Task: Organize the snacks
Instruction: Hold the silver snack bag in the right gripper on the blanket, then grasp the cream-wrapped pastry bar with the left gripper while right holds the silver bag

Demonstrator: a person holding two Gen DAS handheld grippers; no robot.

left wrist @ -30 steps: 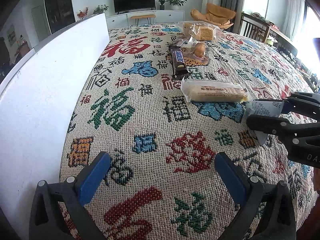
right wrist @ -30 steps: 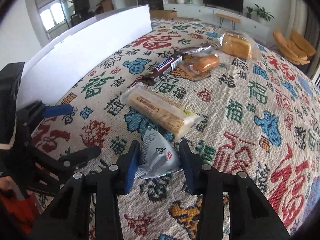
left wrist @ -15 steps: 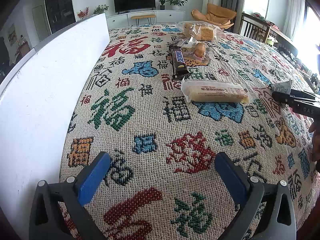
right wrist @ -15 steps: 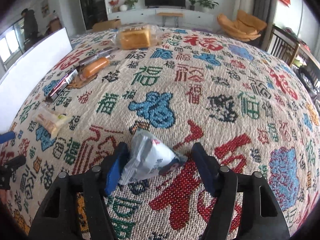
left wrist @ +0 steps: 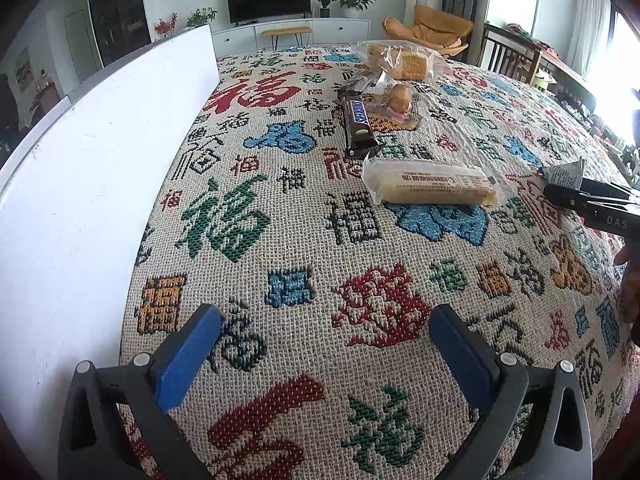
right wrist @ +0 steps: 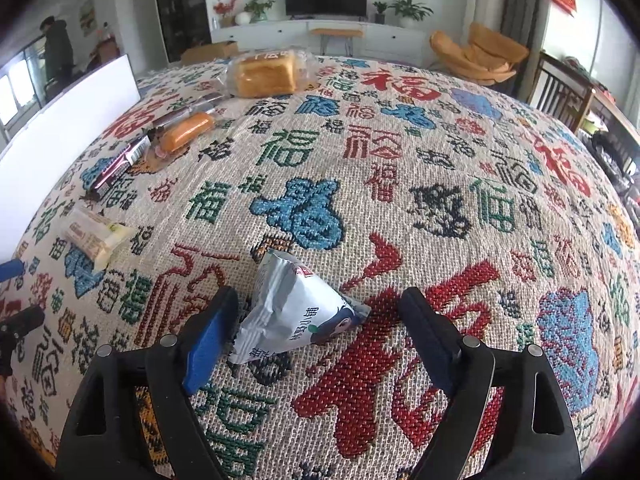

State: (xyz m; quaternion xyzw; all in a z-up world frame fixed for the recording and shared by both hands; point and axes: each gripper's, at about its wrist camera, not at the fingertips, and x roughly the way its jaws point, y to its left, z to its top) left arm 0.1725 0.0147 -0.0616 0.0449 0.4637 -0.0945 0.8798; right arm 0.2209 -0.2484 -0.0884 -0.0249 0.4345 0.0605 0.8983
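A small silver-blue snack pouch (right wrist: 296, 312) lies on the patterned cloth between the spread fingers of my right gripper (right wrist: 320, 320), which is open and not touching it on the right side. In the left wrist view the pouch's tip (left wrist: 564, 172) shows at the right edge above the right gripper. My left gripper (left wrist: 326, 344) is open and empty, low over the cloth. Further off lie a long cream wafer pack (left wrist: 432, 188), a Snickers bar (left wrist: 358, 120), a small wrapped bun (left wrist: 400, 98) and a bagged bread loaf (left wrist: 404, 62).
A white board (left wrist: 100, 168) stands along the left side of the table. The patterned tablecloth (right wrist: 440, 160) covers the whole table. Chairs (left wrist: 516, 60) and a TV cabinet stand beyond the far edge.
My right gripper carried the pouch rightward away from the wafer pack, set it on the cloth and opened its jaws wide. The left gripper has stayed still.
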